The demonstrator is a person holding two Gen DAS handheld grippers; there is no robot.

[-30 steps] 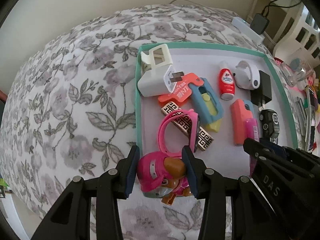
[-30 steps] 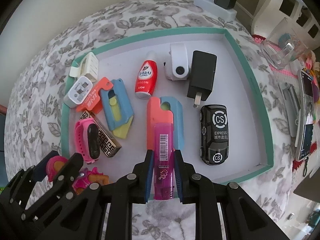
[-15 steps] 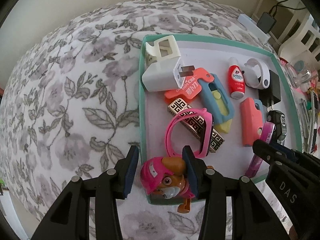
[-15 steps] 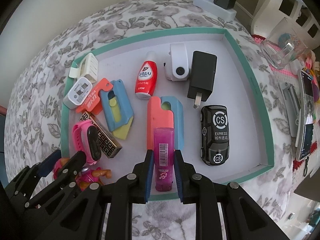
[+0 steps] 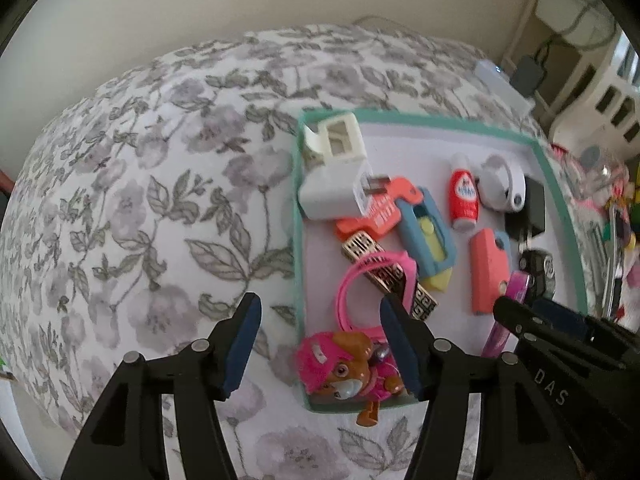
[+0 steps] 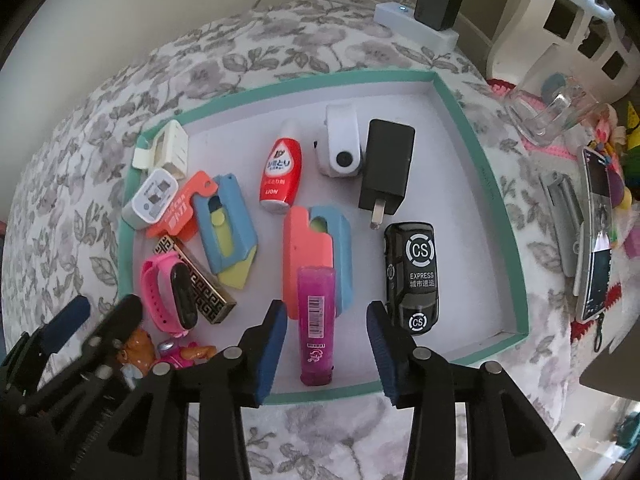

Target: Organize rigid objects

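A teal-rimmed tray (image 6: 496, 184) with a white floor lies on a flowered bedspread. A pink dog toy (image 5: 340, 368) rests in its near left corner, one leg over the rim (image 5: 298, 240). My left gripper (image 5: 320, 320) hangs over it, jaws opening; the pads do not touch the toy. A purple tube with a barcode (image 6: 316, 320) lies flat on the tray floor. My right gripper (image 6: 326, 320) straddles it, jaws opening, with gaps on both sides. The tube leans on a salmon and blue piece (image 6: 308, 248).
The tray also holds a pink watch (image 6: 166, 292), a gold patterned bar, a blue cutter (image 6: 230, 220), a white charger, a red bottle (image 6: 280, 172), a black charger and a black toy car (image 6: 412, 276). A phone (image 6: 598, 236) and a power strip (image 6: 416, 24) lie outside.
Both grippers have opened and let go. The dog toy came down into the tray's corner, and the purple tube now lies loose on the tray floor.
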